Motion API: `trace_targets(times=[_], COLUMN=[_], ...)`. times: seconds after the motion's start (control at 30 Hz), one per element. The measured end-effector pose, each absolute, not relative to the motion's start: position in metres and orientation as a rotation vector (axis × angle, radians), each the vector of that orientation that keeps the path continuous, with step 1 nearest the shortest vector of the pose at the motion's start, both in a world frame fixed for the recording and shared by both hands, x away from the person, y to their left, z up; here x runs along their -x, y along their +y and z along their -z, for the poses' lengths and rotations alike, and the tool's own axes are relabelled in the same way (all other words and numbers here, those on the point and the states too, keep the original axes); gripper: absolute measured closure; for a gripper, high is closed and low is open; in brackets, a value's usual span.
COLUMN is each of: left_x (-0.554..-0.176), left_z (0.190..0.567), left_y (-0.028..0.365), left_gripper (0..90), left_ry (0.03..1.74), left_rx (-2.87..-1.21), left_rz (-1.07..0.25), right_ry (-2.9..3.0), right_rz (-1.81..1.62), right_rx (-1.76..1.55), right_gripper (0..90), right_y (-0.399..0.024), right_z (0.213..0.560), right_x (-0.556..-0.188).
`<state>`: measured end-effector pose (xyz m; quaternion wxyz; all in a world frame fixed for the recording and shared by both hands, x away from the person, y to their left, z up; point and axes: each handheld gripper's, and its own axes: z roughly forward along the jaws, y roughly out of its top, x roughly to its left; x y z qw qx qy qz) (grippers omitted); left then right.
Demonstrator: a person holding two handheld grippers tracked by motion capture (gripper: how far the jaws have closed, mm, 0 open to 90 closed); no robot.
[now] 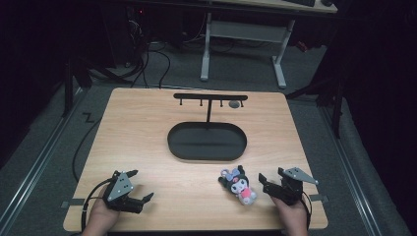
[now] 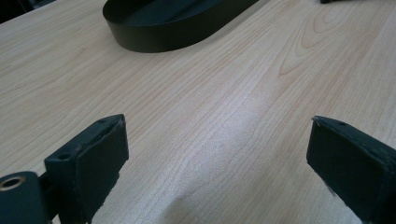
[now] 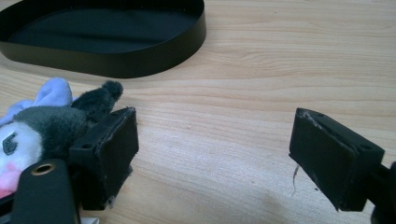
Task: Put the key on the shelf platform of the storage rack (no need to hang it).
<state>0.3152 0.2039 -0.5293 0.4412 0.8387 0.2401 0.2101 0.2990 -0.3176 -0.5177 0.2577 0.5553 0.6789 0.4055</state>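
Observation:
A small plush toy (image 1: 239, 185) with a black hood, white face and pink body lies on the wooden table near the front right. My right gripper (image 1: 271, 177) rests just right of it, open, with bare wood between the jaws; in the right gripper view the plush toy (image 3: 42, 121) lies outside the left jaw. My left gripper (image 1: 139, 186) sits at the front left, open over bare table. In the left gripper view the left gripper (image 2: 217, 149) has nothing between its wide-apart jaws. A black oval tray (image 1: 206, 142) sits mid-table.
A black T-shaped rack (image 1: 210, 98) with small hooks rises from the tray's far side. The black oval tray (image 2: 177, 23) lies ahead in the left gripper view, and the tray (image 3: 102, 42) appears in the right gripper view. A desk frame and cables stand beyond the table's far edge.

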Motion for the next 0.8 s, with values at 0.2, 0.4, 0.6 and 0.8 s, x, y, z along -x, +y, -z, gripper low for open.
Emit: trace_targets(times=[0.2,0.4,0.6,0.8], left_x=[-0.315,-0.315,-0.315,-0.315], left_z=[0.529,0.529,0.529,0.529], left_y=[0.204,0.205,0.205,0.205], left_gripper=[6.3,6.3,6.3,6.8], left_ry=[0.595,0.594,0.593,0.593], left_rx=[-2.083,-2.081,-2.082,-2.084], left_rz=[-0.522,-0.522,-0.520,-0.518], right_ry=[1.856,1.905,1.935,1.977], right_rz=[-1.086,-1.025,-0.998,-0.949], right_rx=[-1.504,-1.479,-1.473,-1.445], right_gripper=[15.2,15.0,14.1,14.1], right_y=[-0.316,-0.312,-0.309,-0.305], right_z=[0.514,0.510,0.509,0.508], right_x=[-0.300,-0.301,-0.302,-0.302])
